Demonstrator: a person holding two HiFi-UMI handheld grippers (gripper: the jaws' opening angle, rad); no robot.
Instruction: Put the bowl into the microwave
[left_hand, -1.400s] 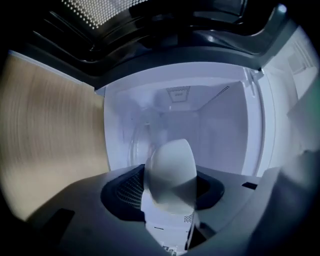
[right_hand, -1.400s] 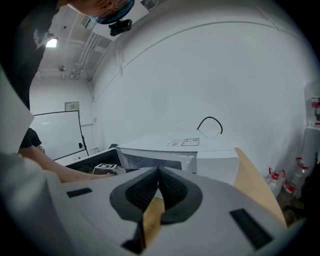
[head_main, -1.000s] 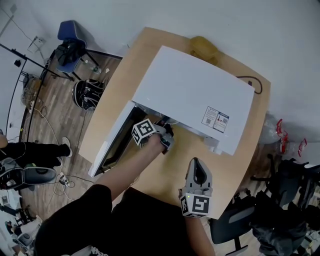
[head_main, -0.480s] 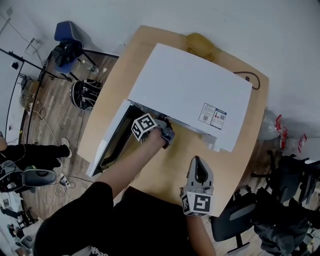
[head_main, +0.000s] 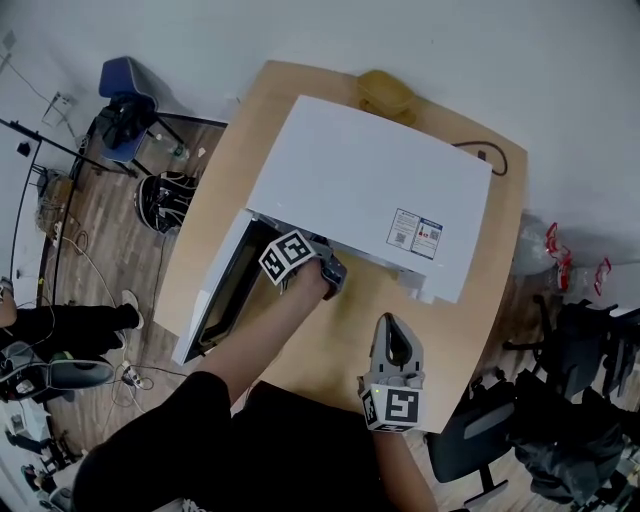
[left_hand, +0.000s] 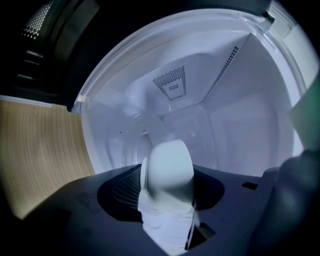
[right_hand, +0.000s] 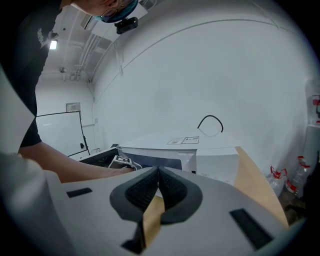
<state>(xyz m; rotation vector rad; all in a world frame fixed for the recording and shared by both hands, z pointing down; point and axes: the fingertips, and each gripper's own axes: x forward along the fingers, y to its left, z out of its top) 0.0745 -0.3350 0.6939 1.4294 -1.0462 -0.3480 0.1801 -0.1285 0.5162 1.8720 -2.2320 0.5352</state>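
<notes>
Left of centre in the head view, the microwave door (head_main: 222, 300) stands swung open. Just right of it, the left gripper (head_main: 332, 272) is at the mouth of the microwave (head_main: 370, 185), pointing into the opening. The bowl cannot be made out in this view.

In the left gripper view, the bowl (left_hand: 168, 167) sits at lower centre of the frame, directly between the two dark pads (left_hand: 117, 192), which pinch it. It projects forward of the jaws toward the lit white cavity (left_hand: 230, 125). The bowl is plain white, smooth and rounded, and is seen side-on.

At lower right of centre in the head view, the right gripper (head_main: 396, 345) is above the wooden table (head_main: 480, 300), well apart from the microwave front. Its jaws are pressed together with nothing between them.

Compared with one second earlier, the left gripper keeps the same station at the opening and the right gripper has not moved. The microwave sits slightly higher in frame.
</notes>
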